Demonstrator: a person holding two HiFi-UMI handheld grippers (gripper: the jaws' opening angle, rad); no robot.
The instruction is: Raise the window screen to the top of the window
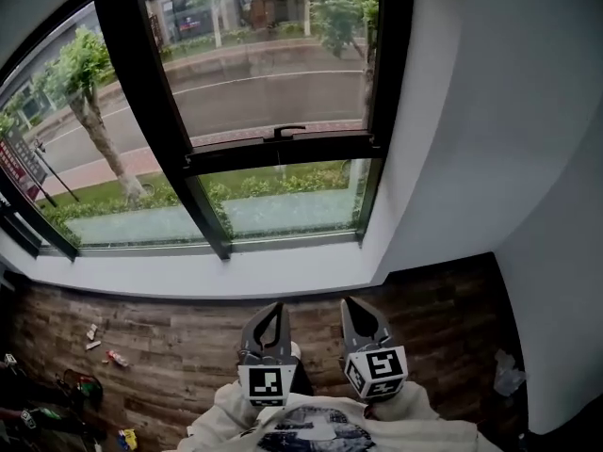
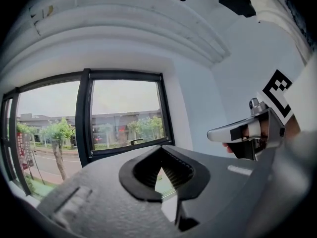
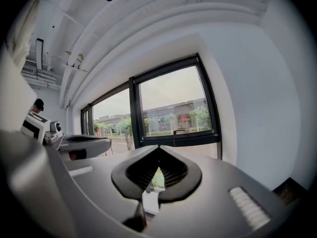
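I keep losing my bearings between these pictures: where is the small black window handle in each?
Head view: handle, upper centre.
Left gripper view: handle, just left of centre.
Right gripper view: handle, just right of centre.
Shared landmark: the black crossbar beneath it.

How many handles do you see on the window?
1: a black handle atop the horizontal crossbar of the right-hand window. Panes cut off at left may hide others.

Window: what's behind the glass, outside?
Behind the window you can see a road, trees, a green hedge and buildings. Its black frame covers strips of the street.
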